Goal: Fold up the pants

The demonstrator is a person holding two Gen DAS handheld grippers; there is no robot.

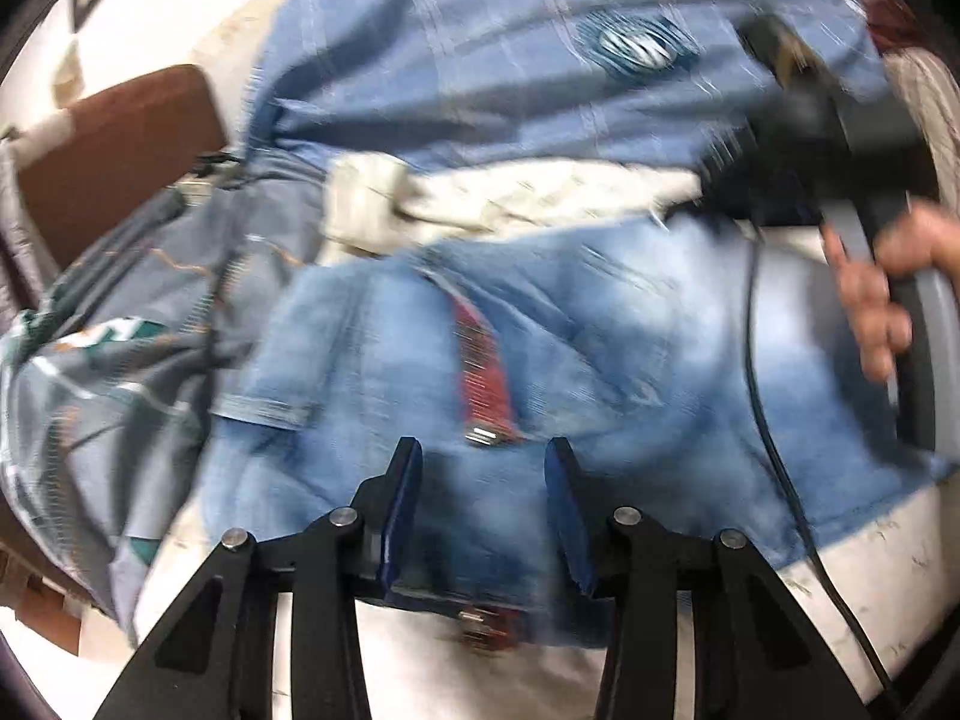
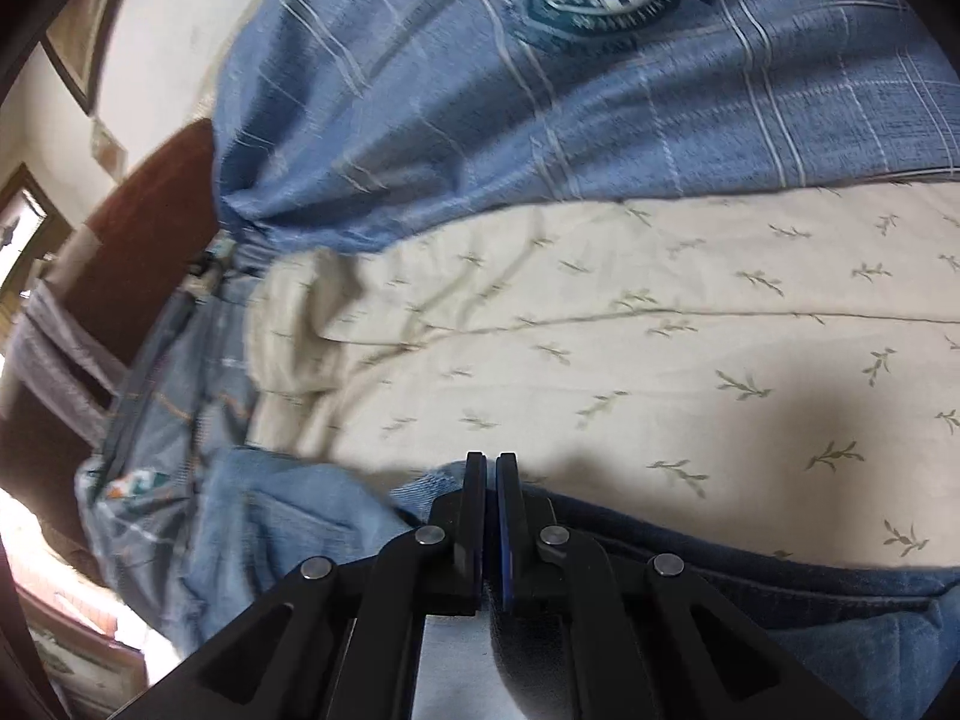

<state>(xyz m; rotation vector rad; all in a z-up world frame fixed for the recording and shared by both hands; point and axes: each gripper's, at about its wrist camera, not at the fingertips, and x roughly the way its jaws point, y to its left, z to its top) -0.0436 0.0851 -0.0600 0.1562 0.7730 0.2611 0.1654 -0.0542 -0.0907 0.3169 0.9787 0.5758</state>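
Note:
Light blue jeans (image 1: 600, 348) lie spread on the bed, with a red belt (image 1: 483, 372) running down their middle. My left gripper (image 1: 483, 468) hangs low over their near part, jaws apart, with flat denim and the belt's buckle end showing in the gap. The pads do not press on the cloth. My right gripper (image 1: 711, 171) is blurred at the far right corner of the jeans, with a hand (image 1: 882, 282) on its grip. In the right wrist view that gripper (image 2: 491, 462) is shut, and the jeans' edge (image 2: 690, 570) gathers up to its fingers from both sides.
A blue plaid quilt with a round badge (image 1: 480, 60) (image 2: 540, 120) is heaped behind the jeans. A grey patterned cloth (image 1: 120, 330) is bunched at the left. The cream leaf-print sheet (image 2: 600, 330) covers the bed, with a brown headboard (image 1: 114, 156) behind. A black cable (image 1: 774, 420) crosses the jeans.

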